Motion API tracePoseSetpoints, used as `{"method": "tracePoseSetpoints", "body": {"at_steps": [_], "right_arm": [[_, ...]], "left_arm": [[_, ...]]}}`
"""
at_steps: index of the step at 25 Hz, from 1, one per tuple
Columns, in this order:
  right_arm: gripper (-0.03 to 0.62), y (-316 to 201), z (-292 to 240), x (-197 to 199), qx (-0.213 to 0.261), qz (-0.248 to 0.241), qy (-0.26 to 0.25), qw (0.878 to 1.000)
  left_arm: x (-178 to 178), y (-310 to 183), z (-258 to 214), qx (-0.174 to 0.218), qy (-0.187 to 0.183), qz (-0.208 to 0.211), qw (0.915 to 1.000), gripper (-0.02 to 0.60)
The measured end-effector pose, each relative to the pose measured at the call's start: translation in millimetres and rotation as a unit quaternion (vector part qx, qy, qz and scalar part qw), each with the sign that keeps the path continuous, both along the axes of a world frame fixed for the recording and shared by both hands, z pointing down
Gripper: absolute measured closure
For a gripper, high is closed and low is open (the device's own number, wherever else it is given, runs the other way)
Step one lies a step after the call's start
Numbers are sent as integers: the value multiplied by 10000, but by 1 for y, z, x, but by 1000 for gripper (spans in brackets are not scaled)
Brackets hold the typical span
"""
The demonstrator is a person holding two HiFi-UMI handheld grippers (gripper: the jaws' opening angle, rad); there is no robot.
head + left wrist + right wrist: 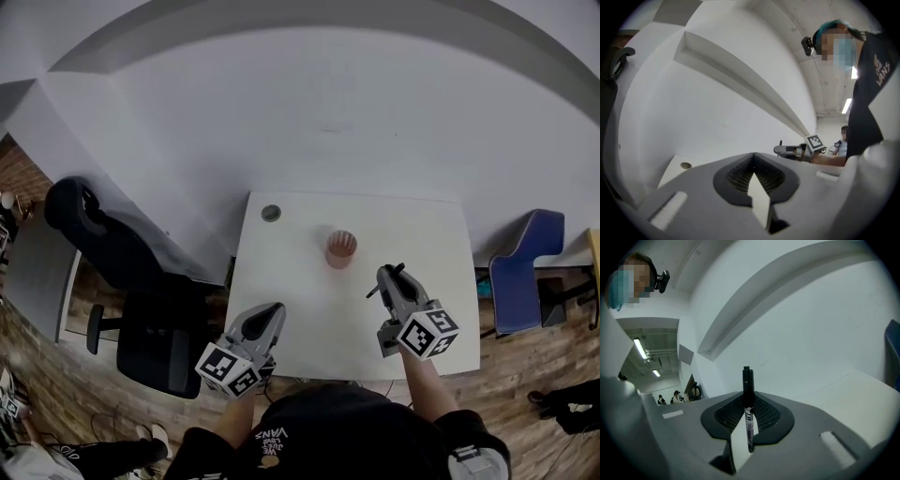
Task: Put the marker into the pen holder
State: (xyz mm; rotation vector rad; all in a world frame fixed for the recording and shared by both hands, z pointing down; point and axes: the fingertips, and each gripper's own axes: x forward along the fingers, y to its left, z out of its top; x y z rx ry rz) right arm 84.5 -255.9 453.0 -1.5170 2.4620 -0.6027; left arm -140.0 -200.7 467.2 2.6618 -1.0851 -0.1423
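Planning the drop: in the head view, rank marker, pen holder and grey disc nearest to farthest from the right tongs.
1. marker, clamped in the right tongs.
2. pen holder, ahead, slightly left.
3. grey disc, far-left corner.

the table looks matt and smooth, the marker glossy plastic.
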Motion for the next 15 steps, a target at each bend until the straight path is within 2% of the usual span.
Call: {"method": "tracePoseSetpoints", "body": {"at_steps": [15], "right_arm": [[543,-77,-20,-25,540,438,284,9972]], "left_arm": [[-27,-32,8,15,11,299,9996,529]]}}
